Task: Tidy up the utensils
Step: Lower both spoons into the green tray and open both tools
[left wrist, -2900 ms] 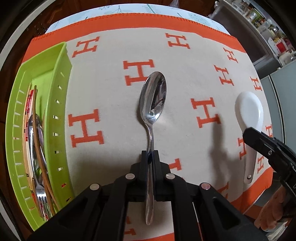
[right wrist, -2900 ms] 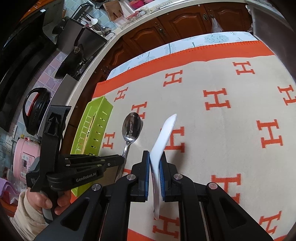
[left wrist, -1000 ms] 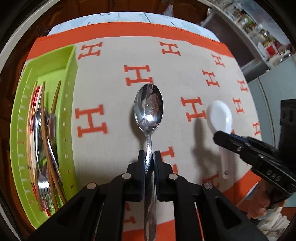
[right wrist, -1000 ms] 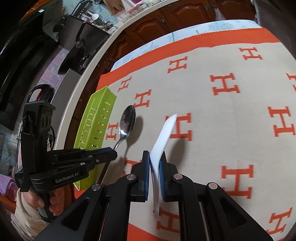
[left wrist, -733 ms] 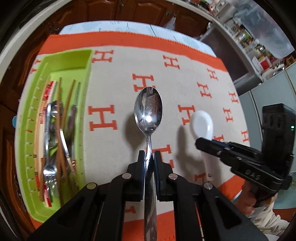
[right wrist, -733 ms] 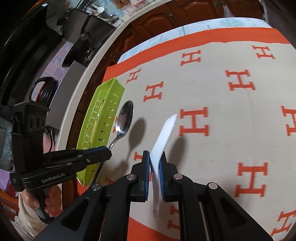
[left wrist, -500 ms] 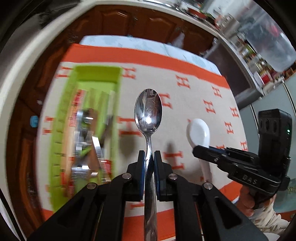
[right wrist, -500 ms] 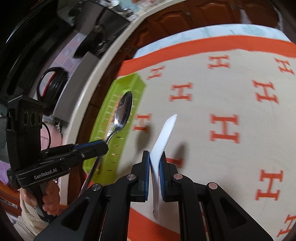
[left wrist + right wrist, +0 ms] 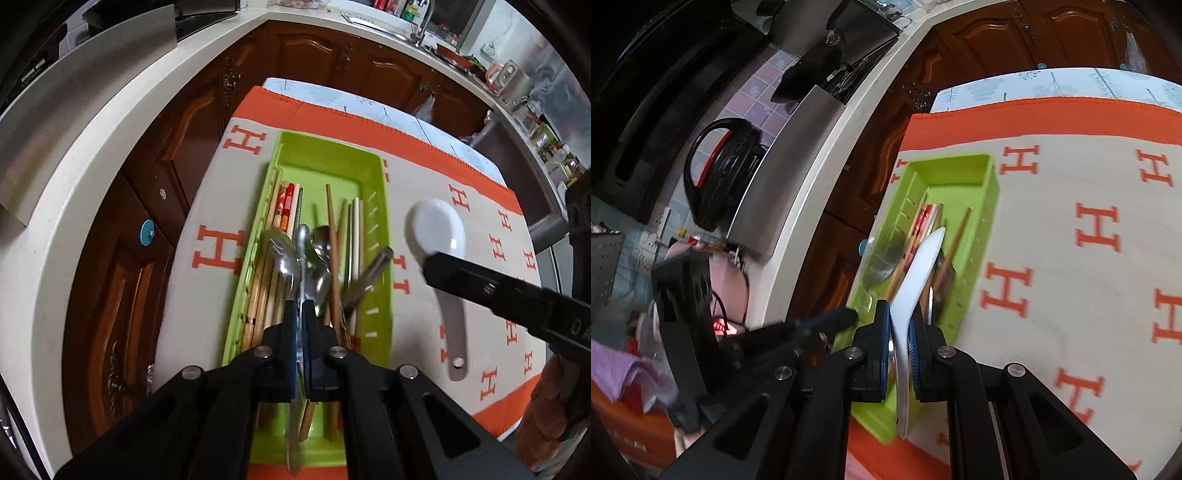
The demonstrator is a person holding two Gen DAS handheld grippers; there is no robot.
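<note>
The left wrist camera is looking steeply down along its tool (image 9: 299,306), close above the green tray (image 9: 382,206). The right wrist camera is looking down more slantingly from the tray's right side (image 9: 991,206). Both are sharing the tray, the orange-patterned cloth (image 9: 218,206) and the wooden cabinets (image 9: 147,155).

A lime-green cutlery tray (image 9: 382,206) sits on a cream cloth (image 9: 221,177) patterned with orange H letters and edged by a broad orange border. Inside lie silver spoons (image 9: 284,254), tan wooden chopsticks (image 9: 334,258) and one pair banded red, orange and white (image 9: 286,206). A glossy white ceramic spoon (image 9: 437,229) shows beside the tray. Both black tools, left (image 9: 299,308) and right (image 9: 899,314), carry blue pads. Dark brown wooden cabinets (image 9: 177,122) stand beneath a pale cream counter (image 9: 74,155).
</note>
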